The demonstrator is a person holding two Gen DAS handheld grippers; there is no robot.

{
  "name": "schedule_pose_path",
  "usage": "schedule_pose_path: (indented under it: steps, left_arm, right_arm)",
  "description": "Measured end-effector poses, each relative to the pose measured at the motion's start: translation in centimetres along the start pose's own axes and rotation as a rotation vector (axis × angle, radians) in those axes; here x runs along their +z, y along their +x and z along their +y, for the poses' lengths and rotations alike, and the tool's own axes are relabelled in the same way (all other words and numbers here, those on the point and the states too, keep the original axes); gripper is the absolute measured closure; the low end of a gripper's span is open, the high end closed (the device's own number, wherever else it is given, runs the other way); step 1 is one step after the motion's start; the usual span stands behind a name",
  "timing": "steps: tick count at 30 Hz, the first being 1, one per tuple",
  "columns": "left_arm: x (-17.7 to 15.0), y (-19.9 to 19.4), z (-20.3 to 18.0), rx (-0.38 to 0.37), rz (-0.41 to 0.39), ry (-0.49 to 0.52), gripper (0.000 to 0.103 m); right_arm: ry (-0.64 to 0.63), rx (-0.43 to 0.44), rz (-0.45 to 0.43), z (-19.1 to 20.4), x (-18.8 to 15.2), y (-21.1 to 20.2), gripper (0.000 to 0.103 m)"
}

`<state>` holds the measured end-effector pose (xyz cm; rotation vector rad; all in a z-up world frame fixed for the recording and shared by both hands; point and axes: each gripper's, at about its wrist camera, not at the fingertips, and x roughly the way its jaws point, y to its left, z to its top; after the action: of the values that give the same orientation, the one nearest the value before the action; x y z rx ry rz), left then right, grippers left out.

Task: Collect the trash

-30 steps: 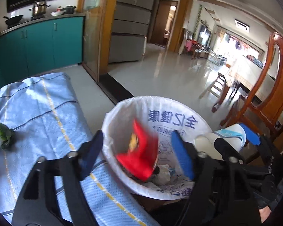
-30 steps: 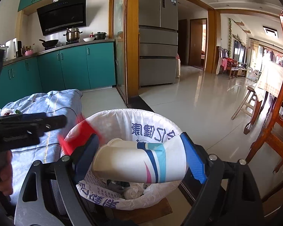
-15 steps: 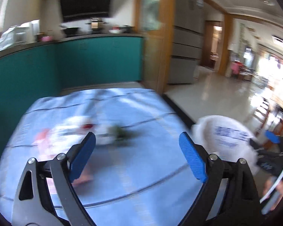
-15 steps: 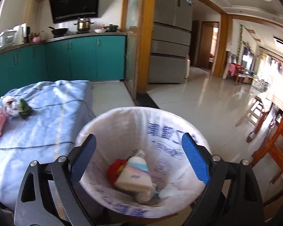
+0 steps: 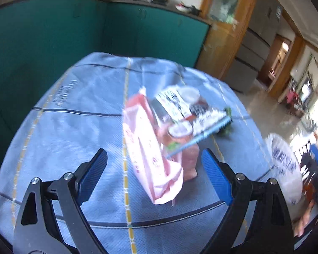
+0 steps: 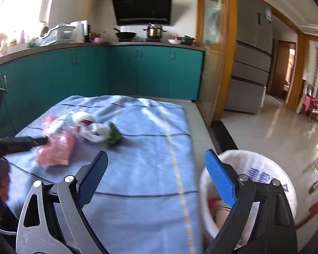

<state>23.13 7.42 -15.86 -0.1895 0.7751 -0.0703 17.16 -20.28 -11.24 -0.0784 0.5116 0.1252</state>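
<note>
My left gripper [image 5: 154, 175] stands wide open and empty above the blue tablecloth [image 5: 70, 131], its blue pads spread to either side of a pink plastic wrapper [image 5: 150, 154] that lies just ahead of them. On top of the wrapper's far end rests a white printed packet [image 5: 180, 110] with a light blue edge, and beyond that a small green scrap [image 5: 226, 127]. My right gripper [image 6: 156, 175] is also wide open and holds nothing. It hangs over the near edge of the cloth, with the white-lined trash bin [image 6: 265, 169] just beside its right pad. The bin already holds a red wrapper and a paper cup.

To do this step well, I judge I should lower the left pads to straddle the near end of the pink wrapper and close only once both pads are past its edge. The film looks thin and slippery, so a shallow pinch could slip. The packet resting on it may slide off as I lift, so I should raise it slowly.

A second ago both grippers were at the bin, the left releasing a red wrapper and the right holding a paper cup over it. Now both pieces are in the bin and both grippers face the table.
</note>
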Motion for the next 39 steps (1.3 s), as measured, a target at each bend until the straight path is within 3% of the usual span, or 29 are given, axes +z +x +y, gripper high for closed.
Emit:
schedule_pose_path:
  steps: [4, 6, 11, 16, 18, 23, 26, 33, 34, 35, 38, 39]
  left_arm:
    - [-0.6, 1.8, -0.1, -0.026, 0.034, 0.013, 0.015]
    - [-0.7, 2.7, 0.2, -0.058, 0.061, 0.005, 0.048]
    - [-1.3, 1.2, 1.3, -0.095, 0.055, 0.035, 0.058]
    - [-4.2, -2.5, 1.5, -0.077, 0.079, 0.173, 0.058]
    - [-5.2, -3.9, 2.2, -0.061, 0.081, 0.197, 0.051]
    - [-6.3, -5.7, 5.9, 0.000, 0.079, 0.155, 0.041]
    - [-6.0, -6.0, 7.4, 0.013, 0.075, 0.105, 0.036]
    - [-5.2, -7.2, 8.4, 0.009, 0.034, 0.087, 0.025]
    - [-5.1, -7.2, 8.5, 0.008, 0.031, 0.083, 0.024]
    - [-5.0, -7.3, 8.7, 0.004, 0.028, 0.076, 0.024]
    - [-4.7, -7.0, 9.0, -0.015, 0.028, 0.047, 0.023]
    - [-4.5, -6.9, 8.9, -0.024, 0.028, 0.036, 0.022]
  right_arm:
    - [-0.020, 0.021, 0.012, 1.8, 0.6, 0.1, 0.013]
    - [-0.035, 0.024, 0.022, 2.4, 0.5, 0.2, 0.013]
    - [-0.039, 0.056, 0.055, 4.0, 0.2, 1.1, 0.013]
    - [-0.040, 0.127, 0.068, 6.1, 0.5, 1.9, 0.013]
    - [-0.062, 0.159, 0.070, 7.8, 0.6, 2.3, 0.013]
    - [-0.088, 0.262, 0.087, 11.4, 0.9, 3.7, 0.013]
    - [-0.124, 0.354, 0.140, 14.1, 0.9, 5.6, 0.010]
    - [-0.252, 0.350, 0.269, 18.2, -0.5, 9.7, 0.010]
    - [-0.250, 0.354, 0.277, 18.0, -0.7, 9.9, 0.013]
    - [-0.241, 0.363, 0.289, 17.8, -0.8, 10.0, 0.028]
    - [-0.199, 0.363, 0.294, 16.4, -1.3, 9.4, 0.037]
    - [-0.186, 0.352, 0.291, 15.9, -1.6, 9.0, 0.047]
